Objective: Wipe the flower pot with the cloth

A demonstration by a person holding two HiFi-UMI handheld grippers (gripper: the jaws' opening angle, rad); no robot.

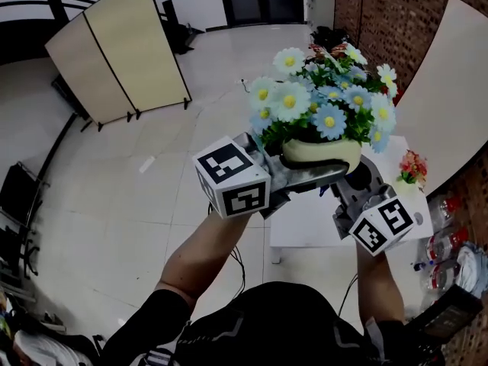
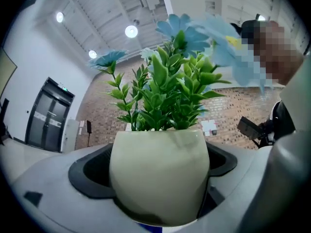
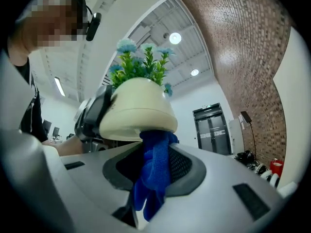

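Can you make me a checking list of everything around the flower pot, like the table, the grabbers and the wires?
Surface: white table, mostly bare, below the grippers.
Job's things: cream flower pot with blue and white flowers, held up; blue cloth touches its underside.
Clutter: small pink flower bunch on the table; bottles on the floor.
Grippers: left gripper shut on the flower pot; right gripper shut on the cloth.
Cables: thin dark cable on the floor beside the table.
Surroundings: folding screen, brick wall, shiny pale floor.
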